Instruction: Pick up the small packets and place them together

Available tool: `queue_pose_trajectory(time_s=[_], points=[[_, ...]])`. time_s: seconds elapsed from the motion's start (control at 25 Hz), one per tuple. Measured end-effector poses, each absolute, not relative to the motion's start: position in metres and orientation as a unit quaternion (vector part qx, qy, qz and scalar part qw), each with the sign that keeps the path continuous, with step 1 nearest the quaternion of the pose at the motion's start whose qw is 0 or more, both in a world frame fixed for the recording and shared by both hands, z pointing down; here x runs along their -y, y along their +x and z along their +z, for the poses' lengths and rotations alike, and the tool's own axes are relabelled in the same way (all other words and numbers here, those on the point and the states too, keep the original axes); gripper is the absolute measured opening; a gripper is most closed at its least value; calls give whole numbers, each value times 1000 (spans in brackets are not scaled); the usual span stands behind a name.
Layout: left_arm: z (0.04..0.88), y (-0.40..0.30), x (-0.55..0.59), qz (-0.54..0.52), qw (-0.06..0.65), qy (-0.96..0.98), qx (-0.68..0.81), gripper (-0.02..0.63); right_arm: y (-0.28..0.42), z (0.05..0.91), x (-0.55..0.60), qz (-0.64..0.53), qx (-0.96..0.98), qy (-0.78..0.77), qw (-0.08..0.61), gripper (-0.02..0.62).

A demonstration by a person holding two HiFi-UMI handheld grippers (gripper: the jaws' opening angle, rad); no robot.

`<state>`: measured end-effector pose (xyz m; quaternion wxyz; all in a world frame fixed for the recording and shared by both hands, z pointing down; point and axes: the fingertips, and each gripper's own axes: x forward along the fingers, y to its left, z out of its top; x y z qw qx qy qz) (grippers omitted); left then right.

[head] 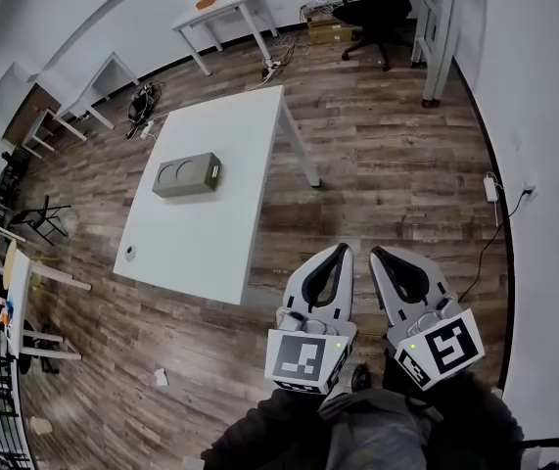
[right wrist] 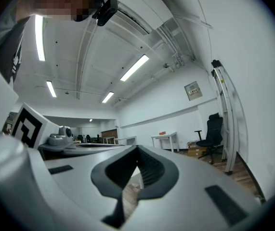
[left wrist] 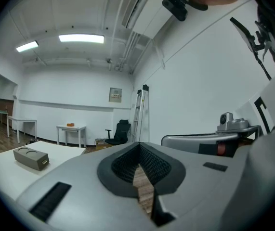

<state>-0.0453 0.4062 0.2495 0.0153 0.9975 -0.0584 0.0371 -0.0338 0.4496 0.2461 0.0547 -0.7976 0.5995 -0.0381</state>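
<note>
No small packets can be made out in any view. A white table (head: 245,155) bears a grey box (head: 187,175) with two round recesses, which also shows in the left gripper view as the grey box (left wrist: 31,158). A small pale item (head: 129,252) lies near the table's front left corner; I cannot tell what it is. My left gripper (head: 343,250) and right gripper (head: 376,253) hang side by side over the wooden floor, to the right of the table's near corner. Both point level, jaws shut and empty: left gripper (left wrist: 138,147), right gripper (right wrist: 137,151).
A black office chair (head: 377,8) and a ladder (head: 436,27) stand at the far wall. Other white tables (head: 222,8) line the back and left. Cables and a power strip (head: 491,188) lie along the right wall. A scrap of paper (head: 161,376) lies on the floor.
</note>
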Motion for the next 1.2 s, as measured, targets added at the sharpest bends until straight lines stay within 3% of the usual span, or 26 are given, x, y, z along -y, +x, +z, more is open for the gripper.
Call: queue_pose_trajectory(time_s=[0.56, 1.2], points=[[252, 82, -386, 74, 1, 993, 94, 3, 92, 253, -420, -66, -644, -756, 93, -3], [242, 85, -312, 59, -12, 975, 212, 3, 114, 254, -350, -63, -716, -688, 101, -3]])
